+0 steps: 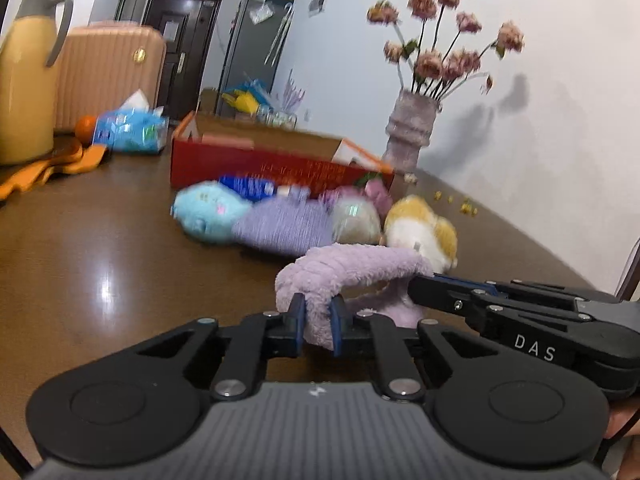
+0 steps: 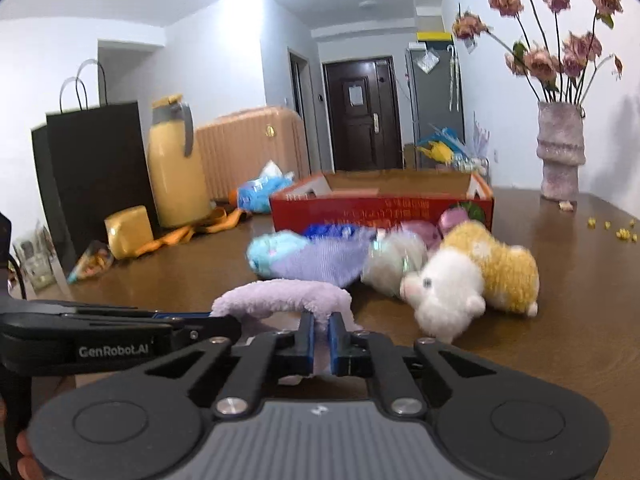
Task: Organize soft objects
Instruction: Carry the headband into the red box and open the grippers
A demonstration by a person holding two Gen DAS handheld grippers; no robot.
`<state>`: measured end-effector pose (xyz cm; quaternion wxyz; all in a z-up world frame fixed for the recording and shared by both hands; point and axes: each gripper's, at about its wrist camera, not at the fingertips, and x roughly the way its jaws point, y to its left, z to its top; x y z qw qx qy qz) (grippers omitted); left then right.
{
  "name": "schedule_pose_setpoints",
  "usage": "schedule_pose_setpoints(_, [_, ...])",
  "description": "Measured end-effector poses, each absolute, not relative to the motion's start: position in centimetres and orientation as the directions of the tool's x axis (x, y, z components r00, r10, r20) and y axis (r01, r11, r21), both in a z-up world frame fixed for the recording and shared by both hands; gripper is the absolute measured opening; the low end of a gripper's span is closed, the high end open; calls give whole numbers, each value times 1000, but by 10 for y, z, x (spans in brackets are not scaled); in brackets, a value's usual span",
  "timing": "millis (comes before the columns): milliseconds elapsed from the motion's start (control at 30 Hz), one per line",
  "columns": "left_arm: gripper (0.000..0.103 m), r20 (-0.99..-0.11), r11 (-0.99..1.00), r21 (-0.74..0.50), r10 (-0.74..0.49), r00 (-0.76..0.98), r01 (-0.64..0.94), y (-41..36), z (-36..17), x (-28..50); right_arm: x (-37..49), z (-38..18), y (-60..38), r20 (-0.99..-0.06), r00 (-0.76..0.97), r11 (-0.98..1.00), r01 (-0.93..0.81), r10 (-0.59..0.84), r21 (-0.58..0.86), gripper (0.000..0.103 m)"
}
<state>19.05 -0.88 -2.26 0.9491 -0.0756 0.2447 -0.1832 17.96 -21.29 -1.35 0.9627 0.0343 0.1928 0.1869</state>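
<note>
A lilac fuzzy cloth [image 1: 352, 264] hangs in an arch just above the brown table [image 1: 120, 248], held at both ends. My left gripper [image 1: 318, 310] is shut on its left end. My right gripper [image 1: 414, 284] comes in from the right and pinches the other end. In the right wrist view, the right gripper [image 2: 320, 330] is shut on the cloth [image 2: 280, 294], with the left gripper [image 2: 226, 320] coming in from the left. Behind lie a blue plush [image 2: 272, 250], a purple knit piece [image 2: 324, 260], a pale round plush [image 2: 392, 264] and a white-and-yellow plush [image 2: 472, 276], in front of an open red box [image 2: 380, 208].
A vase of dried flowers [image 2: 560, 148] stands at the back right near the wall. A yellow jug [image 2: 176, 168], a black paper bag [image 2: 96, 168], a blue tissue pack [image 1: 132, 130] and an orange cloth [image 1: 60, 168] sit at the back left. Small yellow crumbs [image 2: 620, 232] dot the right side.
</note>
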Motion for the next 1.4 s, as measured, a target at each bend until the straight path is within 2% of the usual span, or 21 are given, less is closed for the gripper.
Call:
schedule_pose_setpoints(200, [13,-373,902,-219,-430,822,373,-16,30,245,227,22,-236,-314,848,901,-367,426,231,7])
schedule_pose_setpoints(300, [13,-342,889,-209,-456,821,407,-22,64,294,275,53,-246,-303,854,904,-372,423,211,7])
schedule_pose_setpoints(400, [13,-353,890,-208,-455,818,405,-30,92,362,331,82,-250,-311,854,908,-380,417,177,7])
schedule_pose_setpoints(500, [13,-382,902,-236,-428,819,361,-38,104,430,406,102,-255,-365,826,903,-380,429,201,7])
schedule_pose_setpoints(733, [13,-550,909,-297,-414,726,294,-58,75,588,587,81,-262,-574,694,895,-269,436,355,7])
schedule_pose_setpoints(933, [15,-680,936,-301,-344,648,180,-60,19,664,674,38,-263,-698,605,917,-160,384,366,8])
schedule_pose_setpoints(1067, [18,-676,942,-287,-326,661,172,-52,11,674,684,29,-261,-700,611,922,-144,369,360,15])
schedule_pose_setpoints(1133, [31,-658,946,-275,-316,683,172,-47,16,670,687,31,-262,-694,617,921,-150,371,359,18])
schedule_pose_setpoints(1267, [36,-636,959,-216,-281,718,184,-42,37,656,672,48,-268,-676,654,934,-152,341,324,19])
schedule_pose_setpoints(1300, [40,-630,962,-199,-270,728,185,-39,44,648,666,56,-271,-672,661,936,-155,335,315,21])
schedule_pose_setpoints(1333, [48,-625,966,-182,-259,736,186,-36,51,642,662,65,-274,-665,672,941,-159,326,300,24])
schedule_pose_setpoints(1367, [54,-616,970,-157,-242,750,183,-33,59,632,654,76,-276,-655,688,946,-162,311,280,38])
schedule_pose_setpoints(1400, [65,-601,976,-129,-217,769,175,-31,68,622,644,85,-279,-645,705,952,-161,295,260,61])
